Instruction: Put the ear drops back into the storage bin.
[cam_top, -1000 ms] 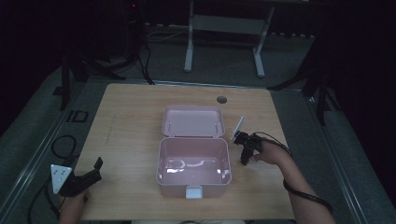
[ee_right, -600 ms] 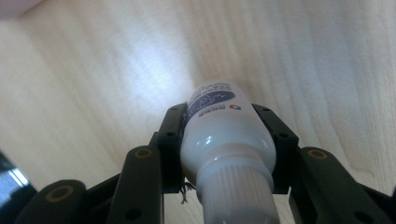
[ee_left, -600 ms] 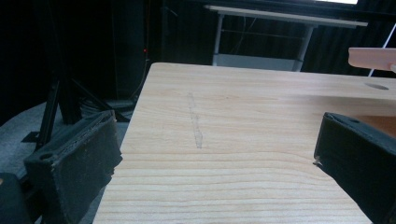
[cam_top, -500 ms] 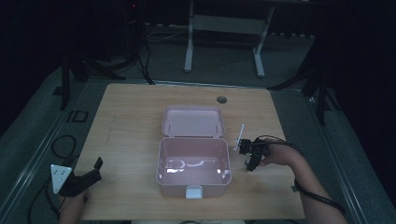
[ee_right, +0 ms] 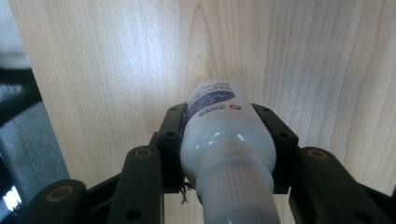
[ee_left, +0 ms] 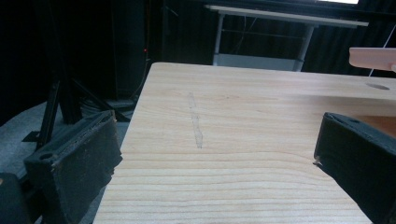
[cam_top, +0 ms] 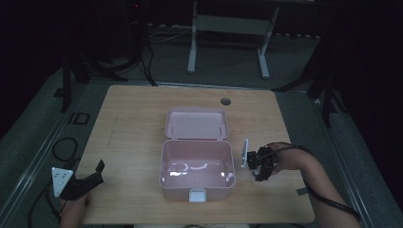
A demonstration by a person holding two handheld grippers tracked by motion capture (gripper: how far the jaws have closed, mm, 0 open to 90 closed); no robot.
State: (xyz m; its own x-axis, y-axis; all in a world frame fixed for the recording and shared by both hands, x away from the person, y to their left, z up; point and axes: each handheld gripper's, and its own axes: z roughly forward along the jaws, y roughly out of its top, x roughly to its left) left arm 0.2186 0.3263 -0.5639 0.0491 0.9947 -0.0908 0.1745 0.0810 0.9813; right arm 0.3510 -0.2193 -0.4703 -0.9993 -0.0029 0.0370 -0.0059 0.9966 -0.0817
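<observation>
A white plastic bottle (ee_right: 224, 140) with a printed label is clamped between the jaws of my right gripper (ee_right: 223, 116), its ribbed cap end toward the camera. In the high view the right gripper (cam_top: 260, 165) hangs just right of the open pink box (cam_top: 176, 183), close to its right wall, pointing down at the wood. The box's lid (cam_top: 196, 123) lies flat behind it. My left gripper (cam_top: 94, 175) rests at the table's front left corner, and the left gripper (ee_left: 219, 154) stands open over bare wood.
The wooden table (cam_top: 133, 123) has a round cable hole (cam_top: 225, 101) near its far edge. A white latch (cam_top: 197, 194) sits on the box's front. Cables (cam_top: 62, 147) lie on the floor at left. A white desk frame (cam_top: 228, 28) stands beyond the table.
My right gripper has moved with the bottle toward the near edge and slightly right, from beside the lid's hinge to beside the box's right wall. The left gripper has stayed put.
</observation>
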